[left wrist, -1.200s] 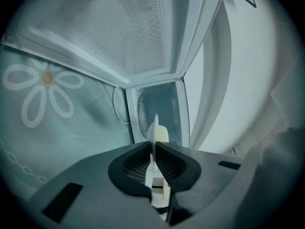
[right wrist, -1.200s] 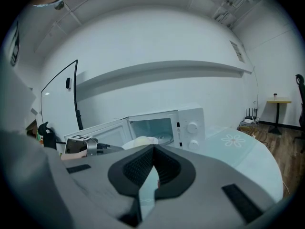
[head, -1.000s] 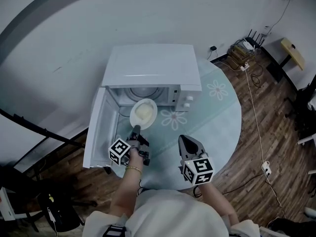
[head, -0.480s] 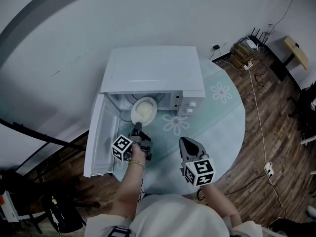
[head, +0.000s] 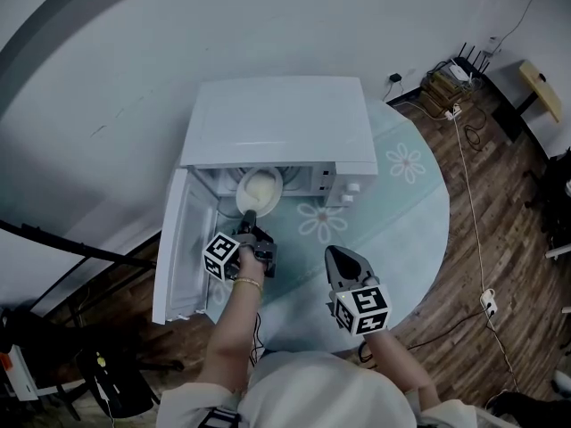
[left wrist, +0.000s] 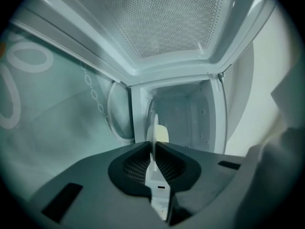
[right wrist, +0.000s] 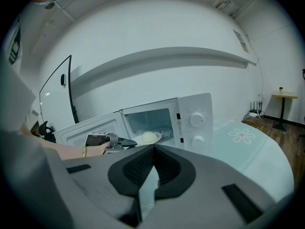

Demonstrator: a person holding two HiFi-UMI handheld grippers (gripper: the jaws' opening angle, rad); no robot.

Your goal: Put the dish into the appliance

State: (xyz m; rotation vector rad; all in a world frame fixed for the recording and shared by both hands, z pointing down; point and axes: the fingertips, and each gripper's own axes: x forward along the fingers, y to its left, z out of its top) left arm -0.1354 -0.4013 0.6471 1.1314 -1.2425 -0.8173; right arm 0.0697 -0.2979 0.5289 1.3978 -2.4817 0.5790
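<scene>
The left gripper (head: 249, 217) is pinching the near rim of the dish (head: 259, 188), with its pads pressing on both sides of that thin edge. It's holding the dish right in the mouth of the microwave (head: 277, 119). The far part looks to be going under the top of the opening, and the near part is poking out toward the person. The door (head: 183, 239) is hanging wide open on the left. The right gripper (head: 337, 259) is just waiting nearer and to the right over the table (head: 401, 212), jaws together with nothing in them.

My take on doing this bit well: that's a one-sided grip on a rim, so the far side is going to want to sag. There's a pale lump of food (right wrist: 149, 137) sitting on the dish, so I'd be keeping it level and feeding it straight in. I'd also be staying off the door side on the left and the control-panel wall on the right. Get it down flat around the middle of the cavity before the pads ease off, then back straight out.
</scene>
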